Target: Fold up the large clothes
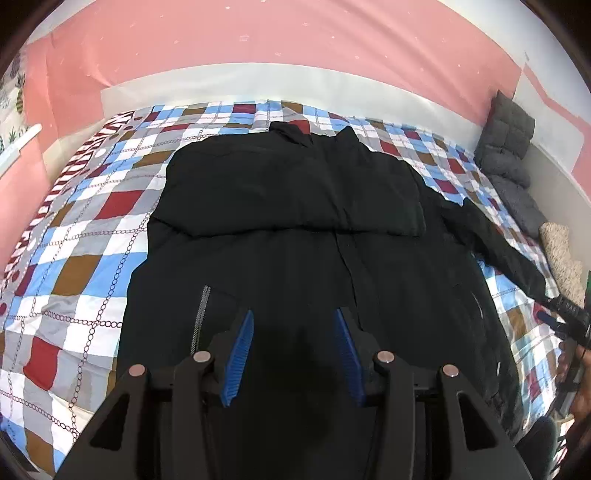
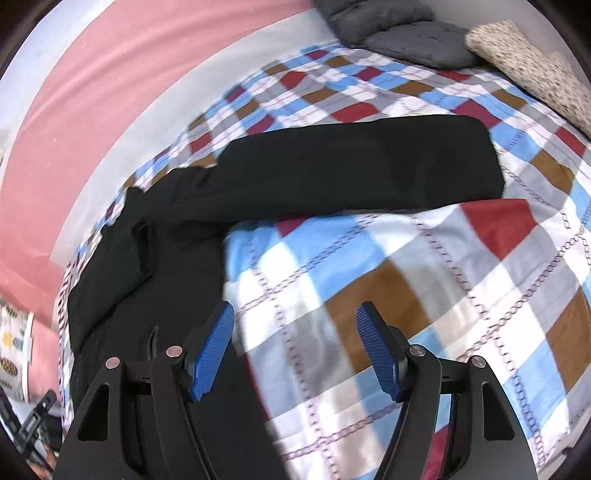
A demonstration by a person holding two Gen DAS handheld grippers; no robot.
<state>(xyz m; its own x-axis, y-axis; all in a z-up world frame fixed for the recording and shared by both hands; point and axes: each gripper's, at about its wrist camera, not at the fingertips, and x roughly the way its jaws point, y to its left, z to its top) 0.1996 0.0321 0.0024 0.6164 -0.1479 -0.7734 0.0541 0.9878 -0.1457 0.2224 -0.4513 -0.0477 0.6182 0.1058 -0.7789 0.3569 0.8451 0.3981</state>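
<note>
Your left tool [image 1: 293, 314] is released, blue pads spread wide, nothing between them. It hangs over the lower front of the black jacket [image 1: 295, 221], near the hem, just right of the pocket zipper [image 1: 202, 317].

The jacket lies flat on the bed, on the checked quilt [image 1: 85, 229], collar [image 1: 314, 133] toward the far wall. One sleeve is already folded across the chest; its lower edge makes the crease [image 1: 280, 230] running straight across the body. The front zipper line runs down from that crease toward your left tool.

The other sleeve [image 2: 354, 166] is out to the side, lying straight on the quilt [image 2: 424, 277], cuff end pointing away from the body. In the left view it [image 1: 506, 247] stretches toward your right tool [image 1: 554, 321], seen at the right edge of the frame.

Your right tool [image 2: 295, 314] is released too, pads apart and empty. It hovers above bare quilt, just beside the jacket's side edge [image 2: 221, 258], with that sleeve lying across ahead of it. Its left finger [image 2: 212, 350] sits over the black fabric; contact cannot be told.

A grey cushion [image 2: 399, 33] and a speckled pillow [image 2: 528, 66] sit at the far end of the bed, well apart from the jacket.
</note>
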